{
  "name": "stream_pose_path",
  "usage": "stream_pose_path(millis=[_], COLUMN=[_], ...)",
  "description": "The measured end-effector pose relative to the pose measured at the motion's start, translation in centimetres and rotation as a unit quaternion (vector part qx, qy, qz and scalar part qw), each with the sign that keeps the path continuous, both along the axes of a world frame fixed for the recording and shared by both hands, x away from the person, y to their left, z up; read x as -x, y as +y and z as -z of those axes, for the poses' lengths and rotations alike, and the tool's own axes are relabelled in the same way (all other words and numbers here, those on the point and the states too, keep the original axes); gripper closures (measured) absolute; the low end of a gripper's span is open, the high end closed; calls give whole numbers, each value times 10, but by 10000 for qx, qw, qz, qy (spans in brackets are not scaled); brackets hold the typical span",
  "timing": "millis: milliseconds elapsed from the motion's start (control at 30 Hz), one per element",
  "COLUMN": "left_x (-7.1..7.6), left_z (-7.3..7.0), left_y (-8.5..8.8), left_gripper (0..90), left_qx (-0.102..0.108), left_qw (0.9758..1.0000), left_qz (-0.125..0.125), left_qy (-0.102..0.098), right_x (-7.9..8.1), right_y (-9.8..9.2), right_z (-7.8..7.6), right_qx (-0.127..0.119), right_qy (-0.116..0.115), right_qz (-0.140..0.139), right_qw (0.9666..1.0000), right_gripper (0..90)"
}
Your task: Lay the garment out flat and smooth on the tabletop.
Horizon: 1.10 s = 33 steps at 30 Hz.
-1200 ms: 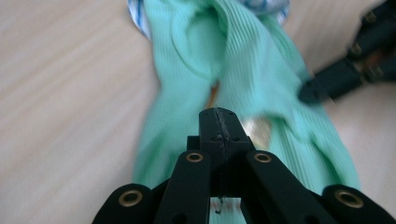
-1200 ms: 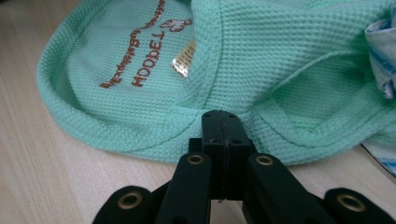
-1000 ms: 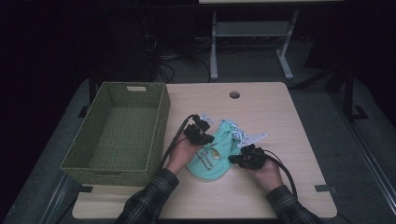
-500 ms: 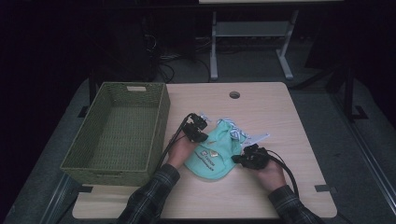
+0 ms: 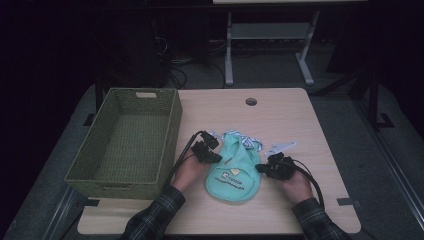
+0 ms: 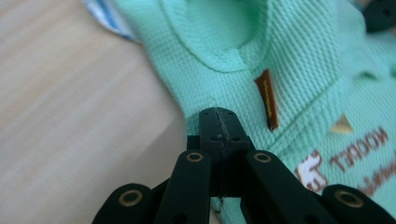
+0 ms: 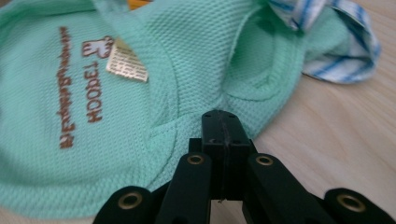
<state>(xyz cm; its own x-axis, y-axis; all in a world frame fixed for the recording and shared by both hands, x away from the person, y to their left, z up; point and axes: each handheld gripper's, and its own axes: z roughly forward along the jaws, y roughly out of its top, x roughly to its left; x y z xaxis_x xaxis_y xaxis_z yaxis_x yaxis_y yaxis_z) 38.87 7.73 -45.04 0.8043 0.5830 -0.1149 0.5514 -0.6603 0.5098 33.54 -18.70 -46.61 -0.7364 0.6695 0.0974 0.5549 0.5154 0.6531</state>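
A small mint-green shirt with brown lettering and a blue-striped white collar lies flat on the wooden table. My left gripper is at the shirt's left edge. In the left gripper view its jaws are shut, pinching the shirt at the hem near an armhole. My right gripper is at the right edge. In the right gripper view its jaws are shut on the seamed edge of the shirt.
A green woven basket, with nothing in it, stands at the table's left side, close to my left hand. A round cable hole sits near the far edge. Bare tabletop lies beyond and to the right of the shirt.
The shirt has gone from bunched to spread flat. My left gripper has shifted down toward the near edge with the shirt's edge. The right gripper has stayed nearly in place.
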Motion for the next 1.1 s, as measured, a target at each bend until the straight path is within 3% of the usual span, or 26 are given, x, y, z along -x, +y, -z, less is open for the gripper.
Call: stream_pose_path(millis=[300, 467, 567, 633, 800, 967, 1100], left_x=[31, 38, 39, 39, 39, 38, 39], left_z=[1, 3, 3, 4, 4, 4, 4], left_y=[-8, -11, -12, -12, -11, -10, -10], left_gripper=[896, 896, 897, 897, 897, 897, 897], left_qx=[117, 187, 258, 334, 246, 270, 289], left_qw=[9994, 9990, 9990, 9989, 9989, 9988, 9988], left_qz=[339, 408, 371, 319, 409, 408, 392], left_qy=[22, -6, 0, 7, -23, -23, -31], right_x=[4, 5, 2, -3, -22, -49, -59], right_y=[-13, -17, -17, -18, -16, -10, -4], right_z=[-1, -1, -8, -15, -23, -23, -17], right_qx=[87, 45, -119, -138, -336, -471, -473], right_qy=[-18, 18, -5, -76, -125, -95, -142], right_qz=[87, 103, 71, 101, 230, 339, 409], right_qw=[9999, 9999, 9999, 9998, 9991, 9983, 9979], right_gripper=[898, 897, 889, 870, 837, 802, 772])
